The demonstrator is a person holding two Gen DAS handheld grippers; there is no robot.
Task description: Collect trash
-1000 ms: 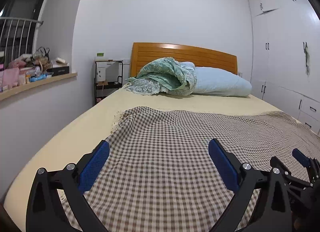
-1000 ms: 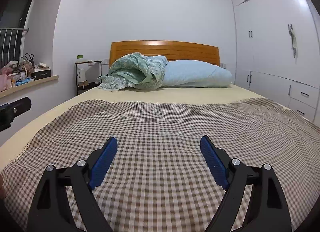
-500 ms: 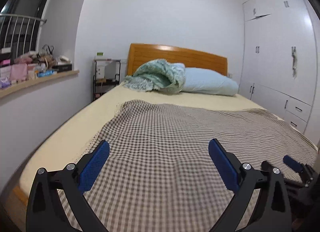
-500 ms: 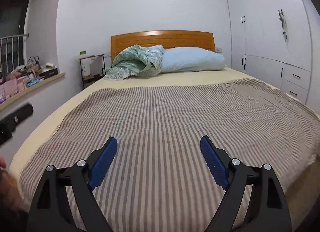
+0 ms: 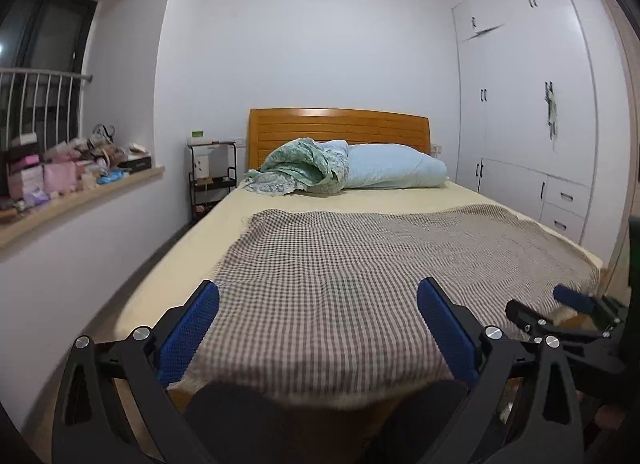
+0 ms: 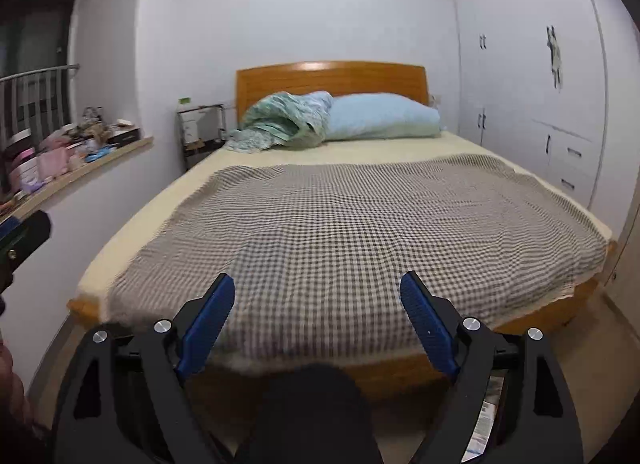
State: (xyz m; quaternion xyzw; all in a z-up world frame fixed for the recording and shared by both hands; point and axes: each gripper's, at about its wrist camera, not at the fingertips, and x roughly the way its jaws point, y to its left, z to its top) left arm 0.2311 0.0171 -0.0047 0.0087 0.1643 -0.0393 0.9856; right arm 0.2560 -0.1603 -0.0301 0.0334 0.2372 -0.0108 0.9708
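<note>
While I face the brown checked blanket [image 5: 360, 284] at 12 o'clock, the left gripper [image 5: 318, 320] is spread wide. The right gripper [image 6: 318, 310] is spread wide too, holding nothing.

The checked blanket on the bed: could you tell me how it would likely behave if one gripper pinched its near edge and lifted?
The checked blanket would probably be floppy: it lies flat with small wrinkles and droops over the foot of the bed. It looks thin, so likely light. Lifted at one point, it would probably bunch and drag rather than rise whole.
</note>
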